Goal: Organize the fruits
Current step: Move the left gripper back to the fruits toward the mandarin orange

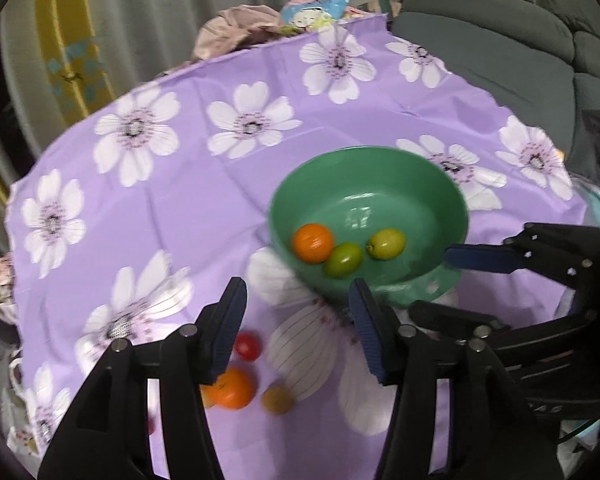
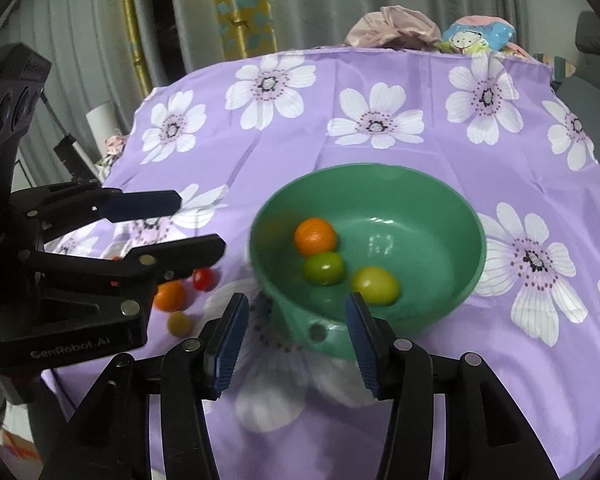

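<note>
On the purple cloth [image 2: 420,168]: green bowl [image 2: 452,208]
Bowl: orange [image 2: 315,236], two green fruits
Beside bowl: orange [image 1: 232,389], red [image 1: 247,345] and yellow fruit
Left gripper [image 1: 296,328]: wide, empty
Right gripper [image 2: 296,332]: wide, empty

A thin purple cloth [image 2: 380,168] printed with white flowers covers the worktop, lightly creased with a faint sheen. The green bowl [image 2: 440,208] looks like smooth, glossy plastic, catching a window glare inside. The orange fruit [image 2: 315,236] in it has a dimpled skin; the green fruit [image 2: 323,267] and yellow-green fruit [image 2: 375,285] are smooth and shiny. Each tool, left [image 1: 296,320] and right [image 2: 296,328], is matt black plastic with ribbed blue pads [image 2: 228,344] and small metal pins.
</note>
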{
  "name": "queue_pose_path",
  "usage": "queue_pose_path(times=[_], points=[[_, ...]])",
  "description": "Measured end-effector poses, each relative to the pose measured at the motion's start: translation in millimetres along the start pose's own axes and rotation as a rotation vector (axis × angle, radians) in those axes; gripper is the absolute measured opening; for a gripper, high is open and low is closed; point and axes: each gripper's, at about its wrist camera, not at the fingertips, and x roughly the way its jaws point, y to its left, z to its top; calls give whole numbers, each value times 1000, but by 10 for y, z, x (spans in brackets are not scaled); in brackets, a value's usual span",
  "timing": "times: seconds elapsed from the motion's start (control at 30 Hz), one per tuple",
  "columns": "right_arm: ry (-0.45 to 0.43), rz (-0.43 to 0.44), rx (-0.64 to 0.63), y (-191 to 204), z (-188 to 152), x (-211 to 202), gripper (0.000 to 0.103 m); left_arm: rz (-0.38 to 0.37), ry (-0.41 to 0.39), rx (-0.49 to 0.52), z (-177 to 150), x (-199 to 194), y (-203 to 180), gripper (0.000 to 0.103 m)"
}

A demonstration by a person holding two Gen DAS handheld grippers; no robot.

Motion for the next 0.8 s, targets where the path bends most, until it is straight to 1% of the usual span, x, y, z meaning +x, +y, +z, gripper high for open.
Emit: queue_pose_path(times=[0.3, 0.5, 0.63, 0.8], points=[[6, 5, -60, 300, -35, -140, 51, 59, 10, -75, -283, -257, 202, 54], [21, 32, -97, 510, -59, -145, 52, 96, 36, -118, -508, -355, 352, 54], [38, 53, -129, 669, -71, -110, 52, 98, 58, -184, -689, -405, 536, 54], [52, 78, -164, 838, -96, -87, 52, 132, 106, -285, -1017, -454, 832, 54]])
